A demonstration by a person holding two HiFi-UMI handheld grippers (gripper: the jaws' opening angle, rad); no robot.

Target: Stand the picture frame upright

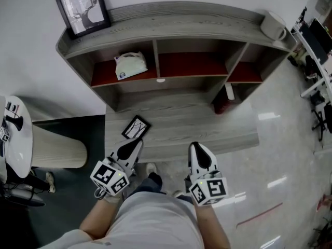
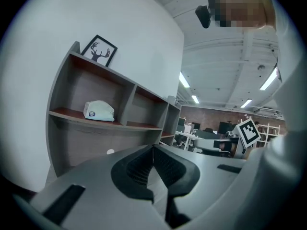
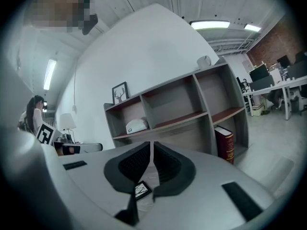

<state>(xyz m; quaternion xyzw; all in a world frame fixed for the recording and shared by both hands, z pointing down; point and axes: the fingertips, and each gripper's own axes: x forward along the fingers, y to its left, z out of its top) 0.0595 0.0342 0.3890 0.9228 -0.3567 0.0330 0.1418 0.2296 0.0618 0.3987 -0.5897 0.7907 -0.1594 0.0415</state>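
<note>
**Head view:** shelf unit (image 1: 181, 22) in grey wood-grain laminate, curved top, red-brown boards in the compartments. Small picture frame (image 1: 136, 127) lies flat on the low ledge (image 1: 207, 123). It has a thin black rim and a pale print w/ dark line art, and sits diagonal. Left gripper (image 1: 136, 143) is just beside its near corner; can't tell if touching. Right gripper (image 1: 196, 148) is at the ledge's front edge, apart from the frame.
- Top left of the unit: deer frame (image 1: 83, 7), bigger, black rim, leaning on the wall.
- Top right: white cup (image 1: 274, 25).
- Left compartment: white pouch (image 1: 129, 65), soft and crumpled, round blue label, text unreadable.
- Bottom right bay: red book (image 1: 222, 100), upright.
- Left of the unit: lamp (image 1: 57, 149) w/ ribbed shade, plus a white round table (image 1: 15, 139).
- Nothing lies btwn the grippers and the frame.

**Left gripper view:** jaws fully together, ribbed black pads meeting, nothing btwn them. Beyond are the deer frame, the pouch and the shelf bays. Office desks and monitors are far right, under strip lights.

**Right gripper view:** jaws all but together, hairline gap, nothing in it. The small frame shows below the pads, flat on the ledge, not gripped. The book's spine has gold bands; lettering too small to read. The cup is on the top corner.
</note>
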